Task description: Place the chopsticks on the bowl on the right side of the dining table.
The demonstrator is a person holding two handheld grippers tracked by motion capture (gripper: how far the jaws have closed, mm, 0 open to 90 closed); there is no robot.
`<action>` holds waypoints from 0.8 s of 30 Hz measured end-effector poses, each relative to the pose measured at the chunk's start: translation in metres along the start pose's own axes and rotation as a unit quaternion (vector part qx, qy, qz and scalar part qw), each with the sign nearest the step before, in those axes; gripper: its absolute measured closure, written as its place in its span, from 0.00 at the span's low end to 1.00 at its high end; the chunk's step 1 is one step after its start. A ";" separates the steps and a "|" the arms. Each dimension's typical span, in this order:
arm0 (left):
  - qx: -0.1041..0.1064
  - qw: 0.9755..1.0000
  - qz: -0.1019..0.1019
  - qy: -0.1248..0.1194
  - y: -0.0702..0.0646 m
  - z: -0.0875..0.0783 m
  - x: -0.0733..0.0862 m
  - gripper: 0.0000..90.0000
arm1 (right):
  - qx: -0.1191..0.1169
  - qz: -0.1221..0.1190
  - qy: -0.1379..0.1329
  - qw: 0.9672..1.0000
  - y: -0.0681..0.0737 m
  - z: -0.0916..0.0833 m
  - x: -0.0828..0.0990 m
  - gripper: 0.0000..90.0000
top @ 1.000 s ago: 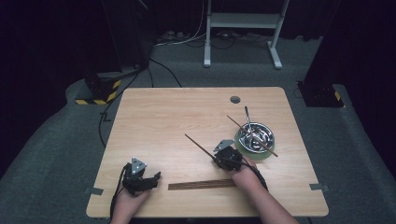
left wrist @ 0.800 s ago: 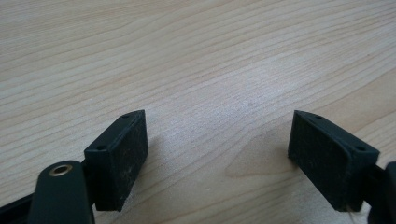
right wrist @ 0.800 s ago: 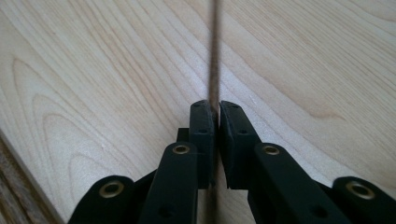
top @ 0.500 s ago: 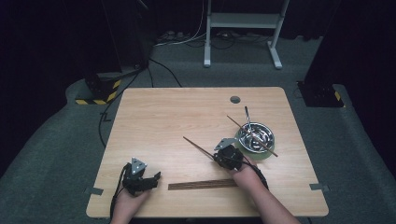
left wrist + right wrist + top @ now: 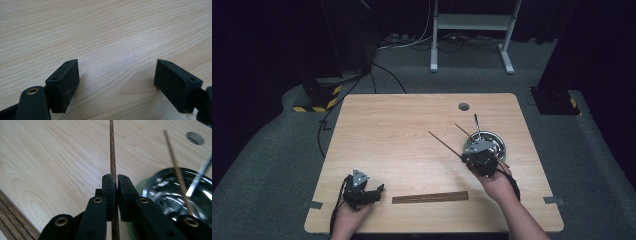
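your right claw (image 5: 115,195) is clenched on a dark chopstick (image 5: 444,145) held above the table (image 5: 402,135) beside the steel bowl (image 5: 498,142), left claw (image 5: 116,85) released and idle: keep the stick level, lower it alongside the wooden strip (image 5: 430,197).

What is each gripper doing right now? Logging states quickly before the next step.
Left gripper: open, nothing between its jaws, low over the table.
Right gripper: closed on a dark wooden chopstick, beside the metal bowl.
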State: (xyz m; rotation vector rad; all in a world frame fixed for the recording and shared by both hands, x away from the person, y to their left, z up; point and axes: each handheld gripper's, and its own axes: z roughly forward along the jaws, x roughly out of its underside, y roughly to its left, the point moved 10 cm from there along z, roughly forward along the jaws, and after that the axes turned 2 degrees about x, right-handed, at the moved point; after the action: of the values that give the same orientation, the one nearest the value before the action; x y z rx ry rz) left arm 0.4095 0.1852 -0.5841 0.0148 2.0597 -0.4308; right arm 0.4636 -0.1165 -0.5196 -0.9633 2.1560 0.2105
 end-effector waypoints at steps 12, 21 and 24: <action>0.000 1.000 0.000 0.000 0.000 0.000 0.000 0.23 | 0.039 0.022 0.010 0.999 -0.050 -0.013 0.021 0.94; 0.000 1.000 0.001 0.000 0.000 0.000 0.000 0.23 | 0.051 0.024 0.021 0.998 -0.064 -0.011 0.036 0.94; 0.000 1.000 0.000 0.000 0.000 0.000 0.000 0.23 | 0.054 0.024 0.023 0.998 -0.067 -0.009 0.038 0.94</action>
State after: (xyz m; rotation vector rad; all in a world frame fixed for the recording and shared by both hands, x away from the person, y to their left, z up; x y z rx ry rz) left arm 0.4094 0.1851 -0.5841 0.0154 2.0596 -0.4303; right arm 0.4880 -0.1890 -0.5299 -0.8640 2.2091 0.0951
